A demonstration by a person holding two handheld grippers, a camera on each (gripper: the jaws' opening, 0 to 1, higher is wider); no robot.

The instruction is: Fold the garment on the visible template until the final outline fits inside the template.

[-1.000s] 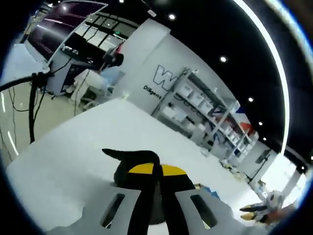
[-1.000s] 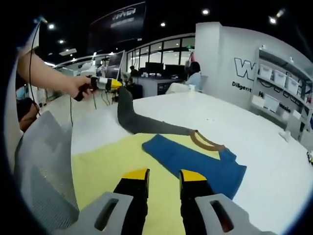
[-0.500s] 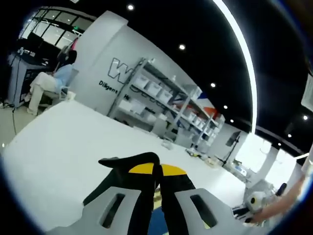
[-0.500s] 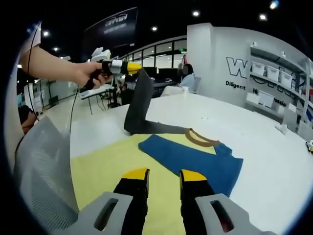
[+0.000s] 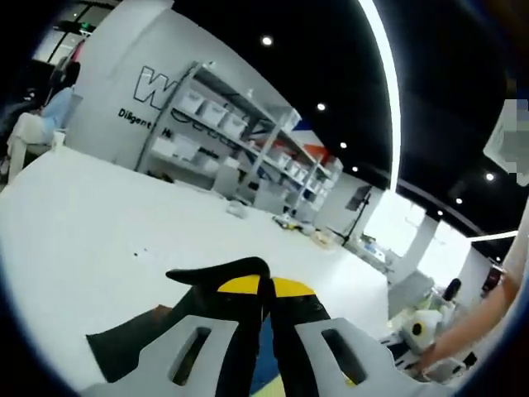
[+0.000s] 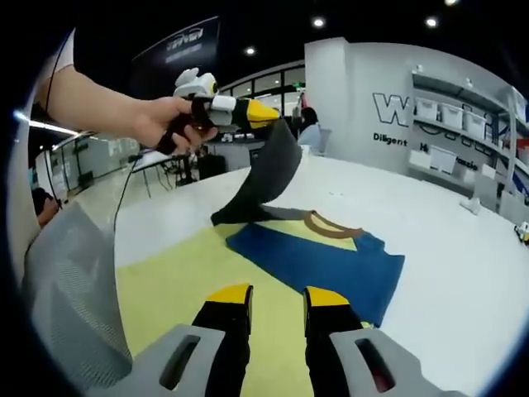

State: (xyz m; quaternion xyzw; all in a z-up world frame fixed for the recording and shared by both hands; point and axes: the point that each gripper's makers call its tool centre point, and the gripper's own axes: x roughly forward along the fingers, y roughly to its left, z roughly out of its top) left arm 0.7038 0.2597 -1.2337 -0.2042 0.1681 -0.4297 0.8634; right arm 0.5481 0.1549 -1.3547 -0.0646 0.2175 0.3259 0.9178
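One dark sleeve [image 6: 264,169] hides your left gripper's [image 6: 263,113] jaws clamping it, carried further right; right gripper [image 6: 277,298] parted, empty.

Bright ceiling spotlights, dark ceiling, strong fisheye bending, slight blur at edges.

Left gripper [image 5: 266,285] is pinching dark grey garment fabric [image 5: 216,273], yellow-tipped fingers [image 5: 240,285] pressed together on it. More of the dark fabric is hanging below left over the white surface [image 5: 99,223]. Blue cloth [image 5: 264,372] is showing between the finger bases. Shelving with bins [image 5: 223,132] is standing along the far wall. The other gripper [image 5: 421,331], in a person's hand, is entering at lower right.
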